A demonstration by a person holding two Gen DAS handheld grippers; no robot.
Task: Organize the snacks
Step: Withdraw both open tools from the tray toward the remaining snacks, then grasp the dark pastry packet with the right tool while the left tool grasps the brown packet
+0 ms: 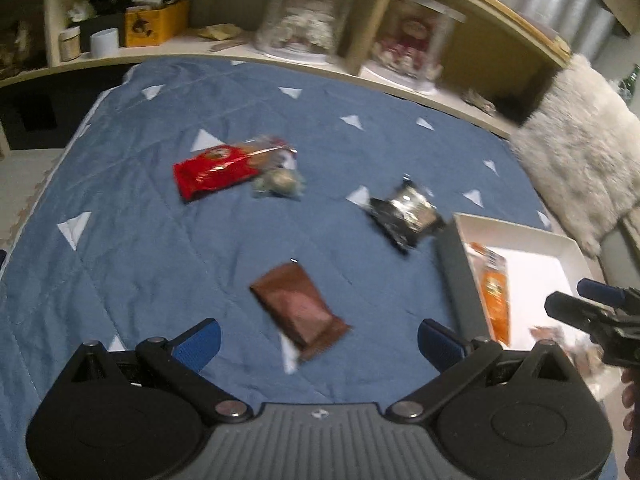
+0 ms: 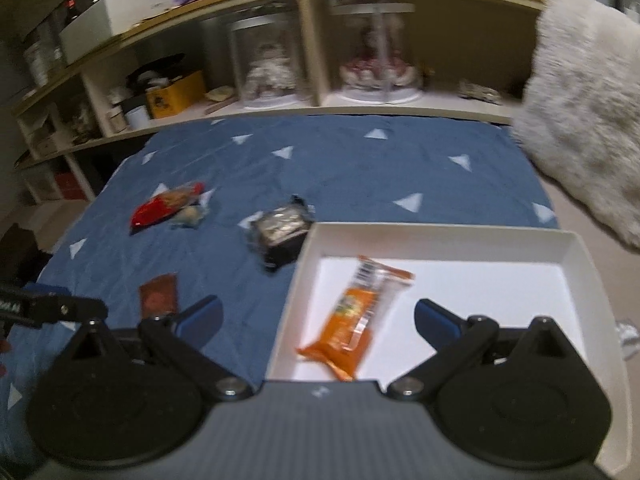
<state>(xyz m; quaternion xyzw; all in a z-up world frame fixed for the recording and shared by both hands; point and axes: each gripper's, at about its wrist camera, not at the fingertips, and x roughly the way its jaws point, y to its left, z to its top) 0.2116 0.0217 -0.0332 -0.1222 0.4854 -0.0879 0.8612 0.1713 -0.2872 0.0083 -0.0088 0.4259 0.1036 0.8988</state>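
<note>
While motion blur leaves every label unreadable, the left gripper (image 1: 318, 338) gapes empty over a brown foil snack packet (image 1: 300, 310) at lower centre. The right gripper (image 2: 318, 320), fingers likewise spread, hovers above an orange plastic wrapper (image 2: 352, 320) inside the shallow white cardboard box (image 2: 440, 240).

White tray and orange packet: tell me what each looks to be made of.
The white tray looks like matte cardboard or thin paperboard: flat, dull walls with crisp folded corners, though plastic can't be ruled out. The orange packet looks like glossy plastic film: it shines, wrinkles, and has a crimped, partly clear end.
</note>
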